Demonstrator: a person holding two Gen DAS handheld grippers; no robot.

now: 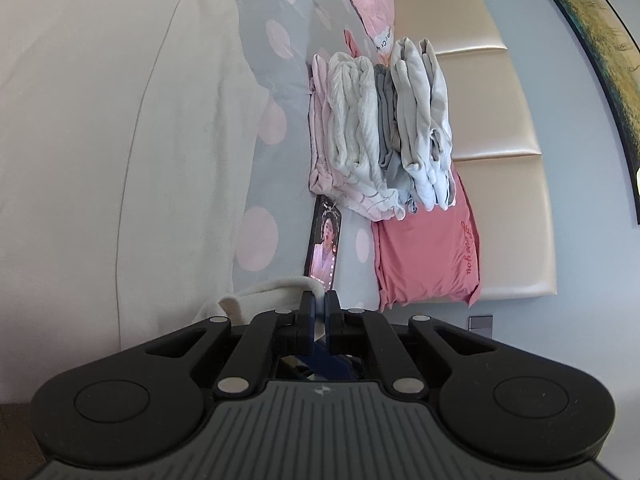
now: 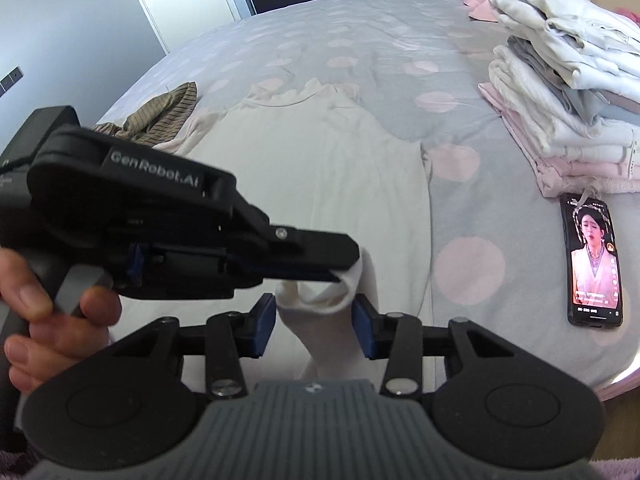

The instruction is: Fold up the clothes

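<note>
While left tongs [image 2: 340,274] pinch the cream top's [image 2: 320,168] cuff, right tongs [image 2: 314,322] part-open around it; bedspread [image 2: 460,208] bare beside

Free room and obstacles on the bed [image 2: 320,28]. The far half of the bed, toward the wardrobe doors, is left open. The middle is covered by the flat cream garment [image 2: 320,168], over which passage is unhindered. At the right, the way is blocked by a tall stack of folded clothes [image 2: 560,92], with a phone [image 2: 594,264] laid just beside its near edge. A crumpled striped garment [image 2: 160,116] lies at the left. The gap between the right gripper's [image 2: 314,326] parted jaws is occupied by a hanging sleeve; the left gripper [image 2: 340,276] crosses just above.
</note>
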